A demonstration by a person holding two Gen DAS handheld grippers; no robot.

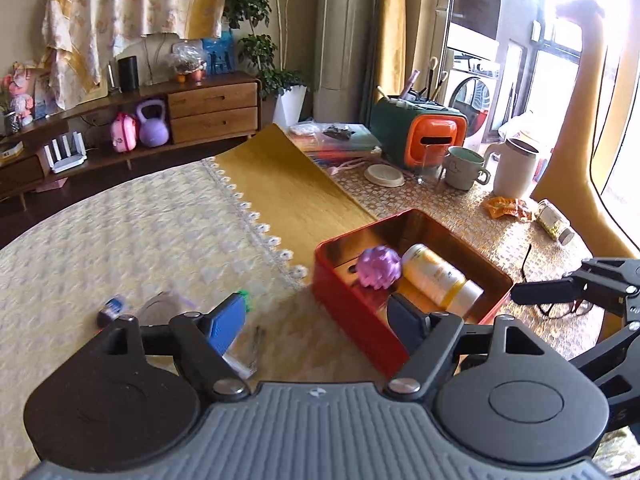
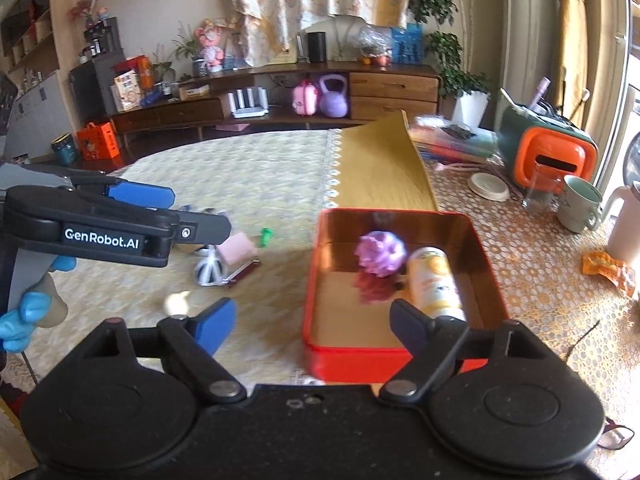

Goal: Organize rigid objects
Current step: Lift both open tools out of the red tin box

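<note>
A red tin box point(image 1: 352, 300) point(image 2: 312, 344) stands on the lace-covered table. Inside it a yellow-and-white bottle point(image 1: 436, 276) point(image 2: 434, 280) lies on its side beside a purple spiky ball point(image 1: 378, 268) point(image 2: 380, 254), which looks blurred. My left gripper point(image 1: 316, 304) point(image 2: 188, 210) is open and empty, over the box's near-left corner. Just before the box's near rim, my right gripper point(image 2: 312, 306) is also open with nothing between its fingers. One of the right gripper's fingers point(image 1: 548, 290) shows at the right edge of the left wrist view. A small toy scooter point(image 2: 224, 264) and a green piece point(image 2: 266, 236) lie loose left of the box.
A gold board point(image 2: 384, 168) slopes up behind the box. Further right stand an orange-green holder point(image 1: 424, 132), a glass point(image 1: 432, 166), a mug point(image 1: 464, 168) and a white jug point(image 1: 516, 168). An orange wrapper point(image 1: 506, 208), a small jar point(image 1: 554, 220) and spectacles point(image 1: 560, 308) lie near the right edge.
</note>
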